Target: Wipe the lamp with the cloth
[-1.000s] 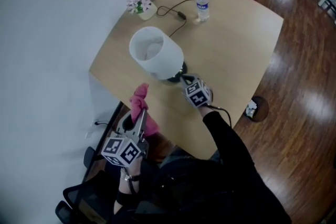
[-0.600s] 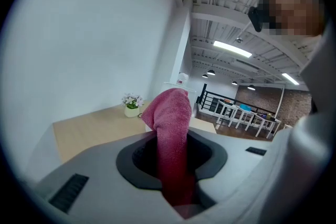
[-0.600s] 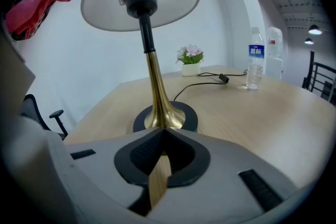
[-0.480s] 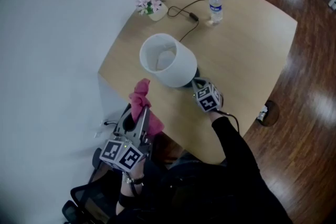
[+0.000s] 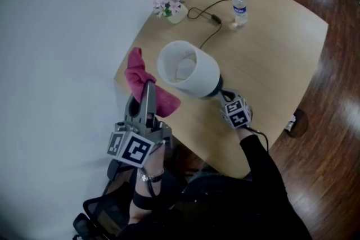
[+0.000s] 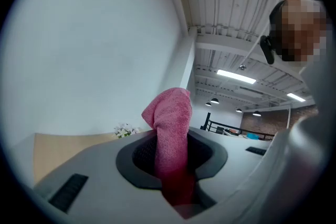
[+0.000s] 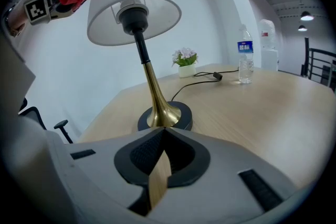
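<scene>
1. Nearest to me, my left claw (image 5: 147,90) is clamped on a pink terry cloth (image 5: 136,70). The fabric is pinched between the dark pads, and its loose end bunches up past the tips.
2. That claw hangs level in the air at the near left corner of the light wooden table (image 5: 270,64). The cloth sits just to the left of the lamp's shade. I cannot tell whether the two touch.
3. To the right, my black sleeve (image 5: 261,168) reaches forward with my right claw (image 7: 163,134). It angles down toward the tabletop.
4. Its jaws are pressed together with nothing visibly held between them. The tips lie right at the near edge of the lamp's base.
5. The table lamp with the white drum shade (image 5: 188,69) stands on the near half of the table, just beyond the right claw. In the right gripper view, a flared brass stem (image 7: 152,86) rises from a round dark base (image 7: 178,115) to a black socket under the shade.
6. A thin black power cord (image 5: 205,11) runs from the lamp toward the far edge.
7. At the far left of the table is a small pot of pale pink flowers (image 5: 170,3).
8. To its right, near the far edge, stands a clear plastic water bottle with a blue label (image 5: 239,7).
9. A white wall lies along the left. A glossy dark wooden floor (image 5: 332,93) lies to the right.
</scene>
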A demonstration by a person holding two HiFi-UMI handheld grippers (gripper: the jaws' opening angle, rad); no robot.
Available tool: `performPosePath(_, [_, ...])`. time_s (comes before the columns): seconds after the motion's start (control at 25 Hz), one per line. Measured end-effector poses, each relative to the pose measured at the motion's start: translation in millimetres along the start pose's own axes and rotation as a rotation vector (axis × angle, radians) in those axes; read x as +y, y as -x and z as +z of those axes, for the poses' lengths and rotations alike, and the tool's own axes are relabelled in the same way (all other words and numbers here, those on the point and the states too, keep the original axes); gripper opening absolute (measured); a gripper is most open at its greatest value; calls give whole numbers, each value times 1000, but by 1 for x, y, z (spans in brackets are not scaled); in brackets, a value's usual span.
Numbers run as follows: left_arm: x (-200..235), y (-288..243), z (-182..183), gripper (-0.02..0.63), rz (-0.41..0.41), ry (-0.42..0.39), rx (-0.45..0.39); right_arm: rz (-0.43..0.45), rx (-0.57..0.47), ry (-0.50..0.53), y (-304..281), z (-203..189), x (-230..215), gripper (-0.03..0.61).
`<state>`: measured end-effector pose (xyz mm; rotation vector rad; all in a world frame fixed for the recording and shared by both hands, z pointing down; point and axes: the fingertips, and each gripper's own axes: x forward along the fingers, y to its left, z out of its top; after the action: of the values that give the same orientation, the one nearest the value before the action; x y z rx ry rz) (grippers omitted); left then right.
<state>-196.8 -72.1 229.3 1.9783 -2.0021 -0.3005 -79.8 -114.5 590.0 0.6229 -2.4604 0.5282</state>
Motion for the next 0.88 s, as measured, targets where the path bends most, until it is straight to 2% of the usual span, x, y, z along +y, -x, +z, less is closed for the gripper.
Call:
performPosePath(0.08, [6, -4, -7, 107, 17, 39, -8, -1, 1, -6, 7, -8, 1, 11])
performPosePath(0.2, [23, -12, -33, 107, 47, 81, 32, -1, 2, -11, 10, -10, 2, 11])
performPosePath(0.56, [62, -2, -147, 107, 136, 115, 280, -12, -33, -27, 30, -6, -5, 11])
performPosePath(0.88, [89, 5, -211, 107, 177, 67, 470, -20, -8, -24, 37, -9, 1, 11])
